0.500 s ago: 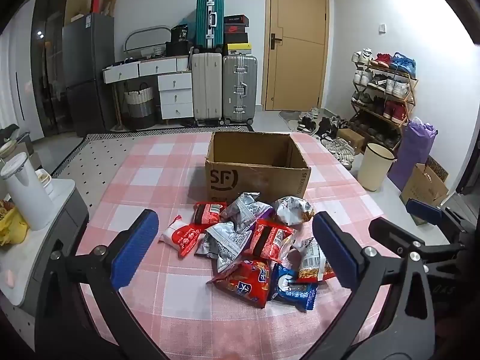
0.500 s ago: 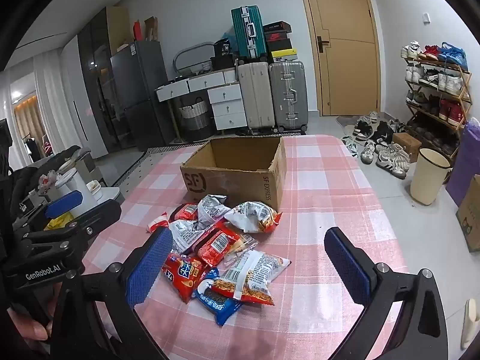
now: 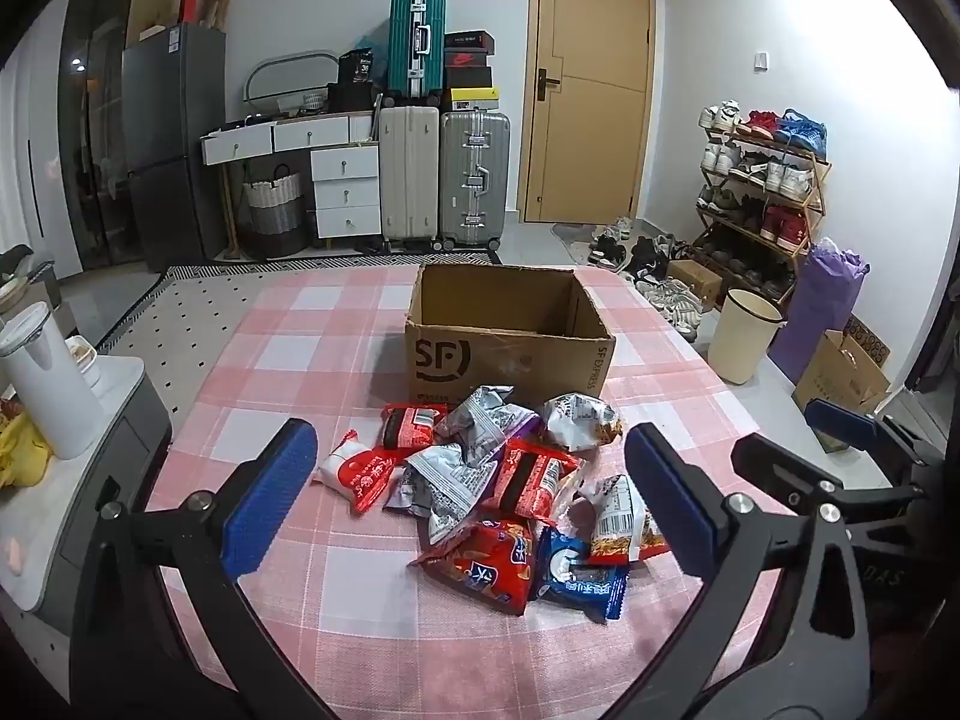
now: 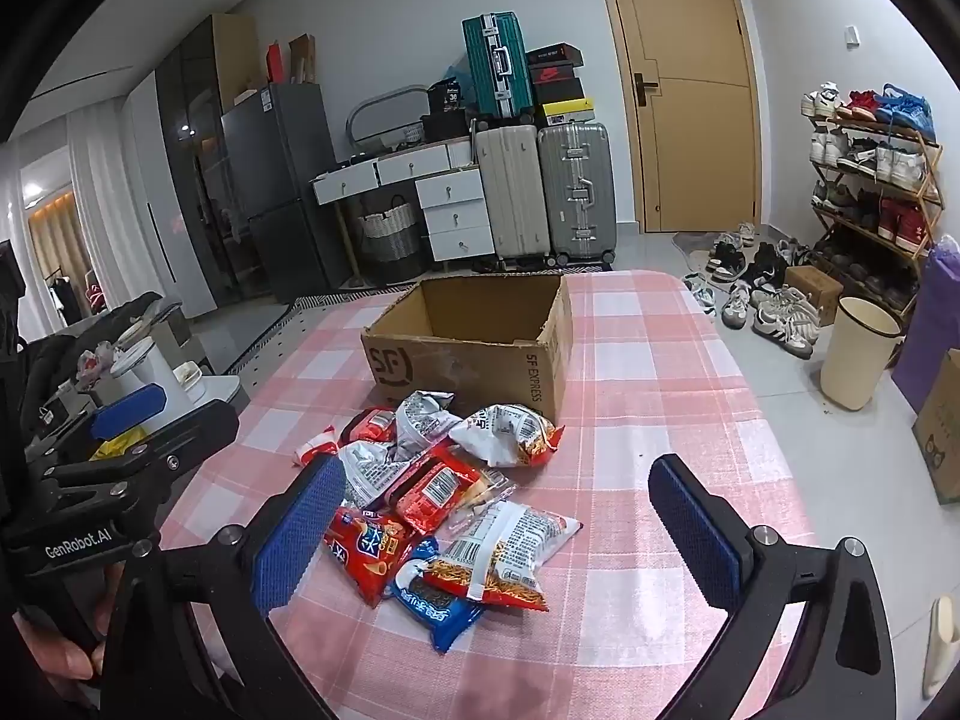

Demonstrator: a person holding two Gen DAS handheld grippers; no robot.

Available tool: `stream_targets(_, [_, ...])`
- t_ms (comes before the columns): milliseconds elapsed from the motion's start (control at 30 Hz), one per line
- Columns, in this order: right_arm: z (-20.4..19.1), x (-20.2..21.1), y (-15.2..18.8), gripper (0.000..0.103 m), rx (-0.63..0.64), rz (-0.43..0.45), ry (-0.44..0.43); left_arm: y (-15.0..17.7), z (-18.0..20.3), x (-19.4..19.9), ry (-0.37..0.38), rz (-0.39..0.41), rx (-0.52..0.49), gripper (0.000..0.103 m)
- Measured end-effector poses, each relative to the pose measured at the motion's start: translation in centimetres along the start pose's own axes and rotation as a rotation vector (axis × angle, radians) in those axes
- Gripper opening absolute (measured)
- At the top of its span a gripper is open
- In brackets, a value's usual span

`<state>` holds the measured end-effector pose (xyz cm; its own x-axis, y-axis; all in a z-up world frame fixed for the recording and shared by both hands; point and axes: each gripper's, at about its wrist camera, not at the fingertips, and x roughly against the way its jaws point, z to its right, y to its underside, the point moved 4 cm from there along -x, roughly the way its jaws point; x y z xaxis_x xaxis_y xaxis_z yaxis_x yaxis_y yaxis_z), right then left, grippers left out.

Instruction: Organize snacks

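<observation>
A heap of several snack packets (image 3: 504, 486) (image 4: 444, 498), red, silver and blue, lies on the pink checked tablecloth in front of an open cardboard box (image 3: 510, 336) (image 4: 474, 348) that shows nothing inside. My left gripper (image 3: 468, 501) hovers open above the near side of the heap, nothing between its blue pads. My right gripper (image 4: 498, 534) is open too, over the heap's right part and holding nothing. A blue packet (image 3: 579, 576) (image 4: 435, 597) lies nearest to me. Each gripper shows at the edge of the other's view.
The table (image 3: 288, 360) ends at the left beside a low cabinet with a white jug (image 3: 45, 384). Right of the table stand a cream bin (image 3: 744, 342), a purple bag and a shoe rack (image 3: 762, 192). Suitcases and drawers line the far wall.
</observation>
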<state>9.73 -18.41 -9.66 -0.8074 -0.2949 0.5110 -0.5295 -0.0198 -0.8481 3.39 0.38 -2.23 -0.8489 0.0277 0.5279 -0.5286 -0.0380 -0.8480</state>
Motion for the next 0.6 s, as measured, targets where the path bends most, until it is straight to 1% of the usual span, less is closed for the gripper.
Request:
stream_targets(467, [0.0,0.02,-0.02,0.103,-0.001,0.002,0.002,-0.11,0.28,0.33,0.0,0.002,-0.003,0.102])
stream_targets(600, [-0.04,-0.04,-0.07,0.103,0.001,0.003,-0.005,-0.06,0.07,0.37,-0.033,0.005,-0.006,0.102])
